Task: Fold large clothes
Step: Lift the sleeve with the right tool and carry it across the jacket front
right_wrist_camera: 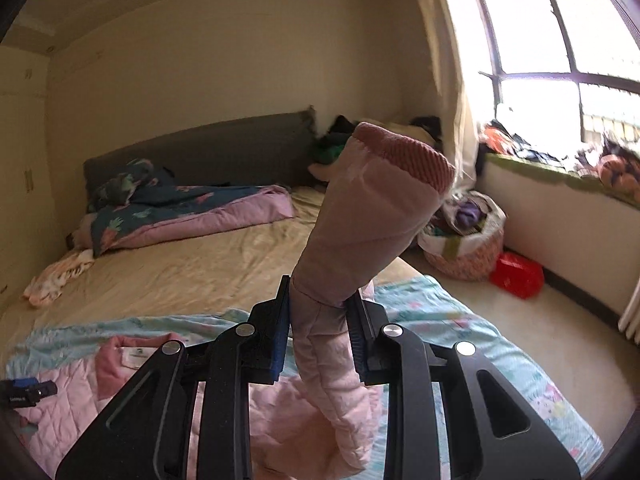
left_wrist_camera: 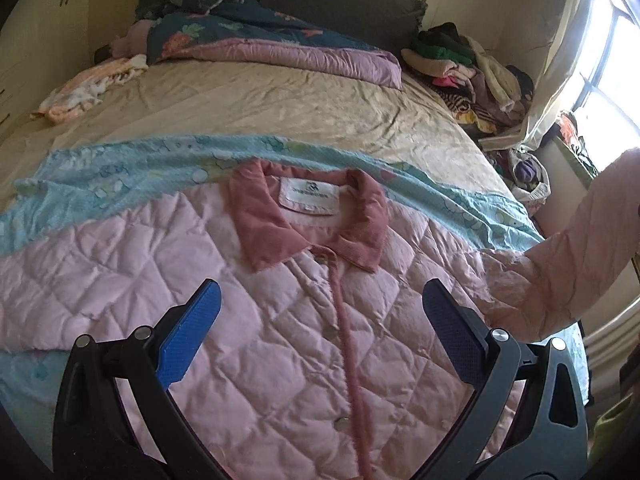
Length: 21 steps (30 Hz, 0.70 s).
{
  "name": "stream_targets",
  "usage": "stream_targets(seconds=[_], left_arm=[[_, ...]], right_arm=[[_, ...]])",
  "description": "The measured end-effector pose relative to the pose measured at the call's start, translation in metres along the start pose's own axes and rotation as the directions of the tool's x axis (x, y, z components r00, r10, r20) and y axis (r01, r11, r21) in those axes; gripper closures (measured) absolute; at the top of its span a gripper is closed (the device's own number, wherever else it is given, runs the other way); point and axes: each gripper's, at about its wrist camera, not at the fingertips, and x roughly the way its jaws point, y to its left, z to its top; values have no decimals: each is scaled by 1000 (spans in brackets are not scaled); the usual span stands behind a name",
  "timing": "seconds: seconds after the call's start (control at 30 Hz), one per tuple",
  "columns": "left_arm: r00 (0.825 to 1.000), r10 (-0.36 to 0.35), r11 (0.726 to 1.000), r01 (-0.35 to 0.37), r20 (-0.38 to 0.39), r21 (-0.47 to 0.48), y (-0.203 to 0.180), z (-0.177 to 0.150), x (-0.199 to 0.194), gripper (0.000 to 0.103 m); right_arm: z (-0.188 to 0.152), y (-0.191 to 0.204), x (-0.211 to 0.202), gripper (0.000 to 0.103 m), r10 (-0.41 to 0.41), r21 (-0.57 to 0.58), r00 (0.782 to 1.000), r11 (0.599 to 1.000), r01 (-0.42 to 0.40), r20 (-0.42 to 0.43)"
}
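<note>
A pink quilted jacket (left_wrist_camera: 256,320) with a darker pink collar (left_wrist_camera: 308,220) lies face up and buttoned on a light blue blanket (left_wrist_camera: 120,184) on the bed. My left gripper (left_wrist_camera: 320,304) is open, hovering just above the jacket's chest, one finger on each side of the button placket. My right gripper (right_wrist_camera: 320,304) is shut on the jacket's right sleeve (right_wrist_camera: 360,220) and holds it lifted above the bed, its ribbed cuff (right_wrist_camera: 404,156) standing up past the fingers. The raised sleeve shows at the right of the left wrist view (left_wrist_camera: 572,264). The left gripper's tip shows in the right wrist view (right_wrist_camera: 24,394).
The beige sheet (left_wrist_camera: 260,108) stretches beyond the blanket. A folded quilt (left_wrist_camera: 280,48) lies by the headboard, a small patterned cloth (left_wrist_camera: 88,88) at far left. Piled clothes (left_wrist_camera: 472,64) sit beside the bed. A basket (right_wrist_camera: 464,240) and red bag (right_wrist_camera: 516,274) stand on the floor under the window.
</note>
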Motion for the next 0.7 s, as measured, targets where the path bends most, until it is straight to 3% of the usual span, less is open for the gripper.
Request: stream_targets(seconds=[0.4, 0.7], left_arm=[[999, 3, 1000, -2, 34, -27, 45, 4, -20, 8], [999, 10, 993, -5, 40, -117, 94, 2, -30, 8]], right_arm=[[17, 95, -1, 78, 139, -99, 990, 985, -139, -3], [10, 158, 5, 78, 236, -133, 971, 962, -239, -36]])
